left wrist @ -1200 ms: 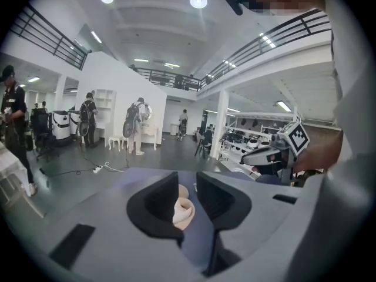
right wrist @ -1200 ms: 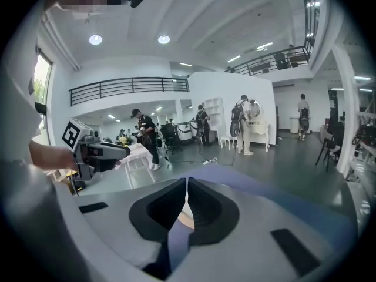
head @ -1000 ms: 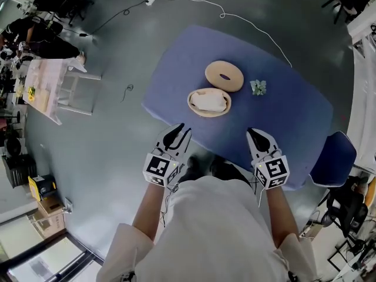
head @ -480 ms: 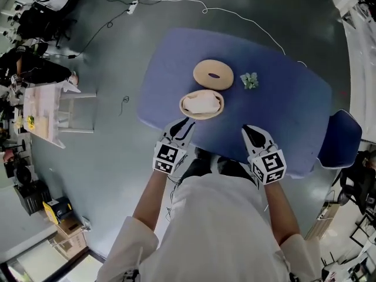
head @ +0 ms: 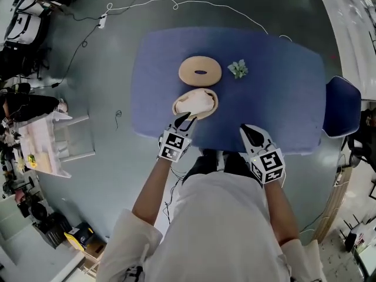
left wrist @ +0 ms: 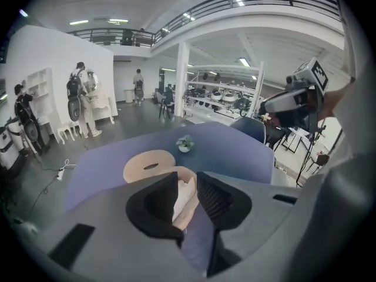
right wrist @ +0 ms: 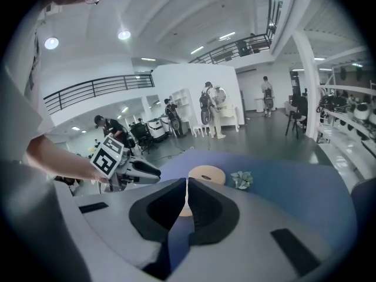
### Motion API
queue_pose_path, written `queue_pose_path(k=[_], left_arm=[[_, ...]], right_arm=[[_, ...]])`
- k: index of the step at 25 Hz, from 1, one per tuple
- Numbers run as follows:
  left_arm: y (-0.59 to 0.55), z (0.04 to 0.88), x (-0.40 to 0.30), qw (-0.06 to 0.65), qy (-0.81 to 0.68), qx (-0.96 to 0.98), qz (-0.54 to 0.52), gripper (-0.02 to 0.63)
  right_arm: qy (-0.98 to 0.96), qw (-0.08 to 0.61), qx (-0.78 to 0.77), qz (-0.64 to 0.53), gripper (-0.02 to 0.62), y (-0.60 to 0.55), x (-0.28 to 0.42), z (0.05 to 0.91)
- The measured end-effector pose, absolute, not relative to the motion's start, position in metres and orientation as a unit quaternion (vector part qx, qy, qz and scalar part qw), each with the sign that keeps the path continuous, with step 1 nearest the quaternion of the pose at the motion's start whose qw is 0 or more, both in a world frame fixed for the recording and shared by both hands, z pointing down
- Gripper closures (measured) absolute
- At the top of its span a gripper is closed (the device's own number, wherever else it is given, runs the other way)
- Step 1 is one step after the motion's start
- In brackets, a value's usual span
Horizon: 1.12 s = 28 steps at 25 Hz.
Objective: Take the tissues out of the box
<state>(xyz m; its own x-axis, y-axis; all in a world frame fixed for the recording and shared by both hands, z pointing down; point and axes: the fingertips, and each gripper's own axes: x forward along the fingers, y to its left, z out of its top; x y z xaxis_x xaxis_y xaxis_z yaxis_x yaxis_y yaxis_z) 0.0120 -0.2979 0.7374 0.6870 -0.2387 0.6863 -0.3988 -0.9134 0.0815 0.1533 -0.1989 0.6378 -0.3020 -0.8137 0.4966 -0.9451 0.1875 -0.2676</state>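
A round wooden box (head: 178,105) stands open on the blue table (head: 276,93), near its front edge, with white tissues (head: 196,101) inside. Its lid (head: 200,71), with an oval slot, lies flat just behind it. My left gripper (head: 183,120) is open and points down at the near rim of the box. In the left gripper view the tissues (left wrist: 185,196) show in the gap between the jaws of the left gripper (left wrist: 187,178), with nothing gripped. My right gripper (head: 249,131) hovers at the front edge, right of the box, jaws together and empty.
A small green plant (head: 238,69) sits right of the lid. A blue chair (head: 342,106) stands at the table's right end. A white cable (head: 176,4) runs over the grey floor behind the table. A pale rack (head: 50,145) stands at the left.
My left gripper has dropped and gone forward from the table's front edge to the near rim of the box. The right gripper sank slightly. The head view has shifted over the table.
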Motion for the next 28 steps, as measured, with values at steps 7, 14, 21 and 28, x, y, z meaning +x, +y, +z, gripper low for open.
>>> queue_pose_path(k=[7, 14, 21, 28], left_arm=[[-0.314, 0.79, 0.023, 0.092, -0.119, 0.899, 0.411, 0.493], [-0.32, 0.847, 0.026, 0.061, -0.069, 0.87, 0.485, 0.467], [-0.321, 0.883, 0.032, 0.034, -0.027, 0.841, 0.539, 0.459], [-0.322, 0.918, 0.03, 0.021, -0.004, 0.802, 0.597, 0.427]], right_arm=[[-0.736, 0.121, 0.598, 0.293, 0.558, -0.2, 0.148, 0.662], [-0.731, 0.118, 0.598, 0.306, 0.558, -0.204, 0.136, 0.683], [-0.723, 0.112, 0.602, 0.32, 0.558, -0.2, 0.137, 0.696], [-0.713, 0.109, 0.606, 0.334, 0.558, -0.195, 0.143, 0.705]])
